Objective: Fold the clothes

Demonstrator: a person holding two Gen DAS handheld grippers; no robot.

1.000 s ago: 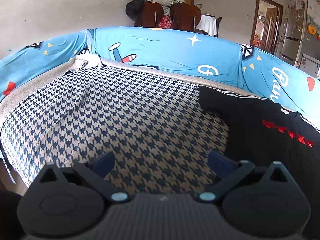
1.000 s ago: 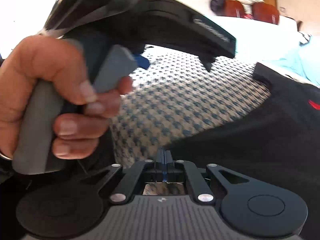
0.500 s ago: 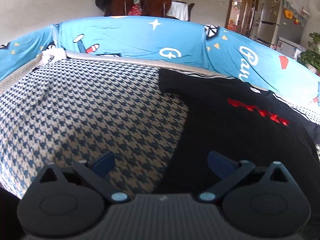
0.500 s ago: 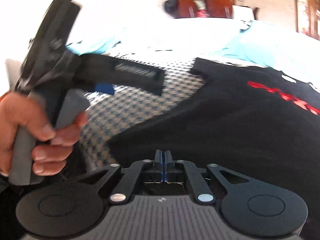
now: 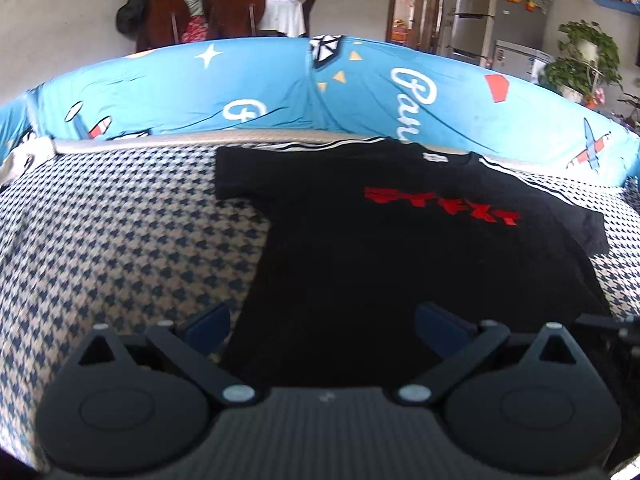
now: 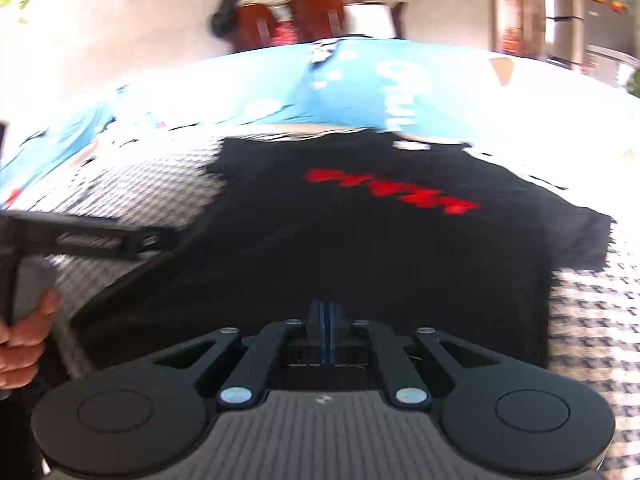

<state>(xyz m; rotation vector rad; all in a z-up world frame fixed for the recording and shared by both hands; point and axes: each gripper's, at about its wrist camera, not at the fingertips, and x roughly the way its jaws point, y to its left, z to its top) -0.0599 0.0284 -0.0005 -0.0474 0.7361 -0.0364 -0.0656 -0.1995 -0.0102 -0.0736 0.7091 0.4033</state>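
So the left hand-held gripper [image 5: 322, 322] has its jaws spread wide with nothing between them, hanging over the near hem area of the black T-shirt [image 5: 400, 272], not clamped on anything. The right hand-held gripper [image 6: 325, 322] is fully closed, blue pads pressed flat together, and I honestly can't tell if any fabric is pinched in there or if it's just sitting over the shirt's lower edge. In the right wrist view you can also see the person's left hand [image 6: 24, 344] at the far left edge wrapped around the other gripper's grey handle. The T-shirt itself is spread out flat, front up, red lettering [image 5: 442, 208] across the chest, collar pointing away from the cameras and both sleeves out to the sides. It's lying on a houndstooth cover [image 5: 120, 240], with a bright blue printed sheet [image 5: 280, 88] running along the far edge just behind the collar. Right view is pretty blurry and blown out.
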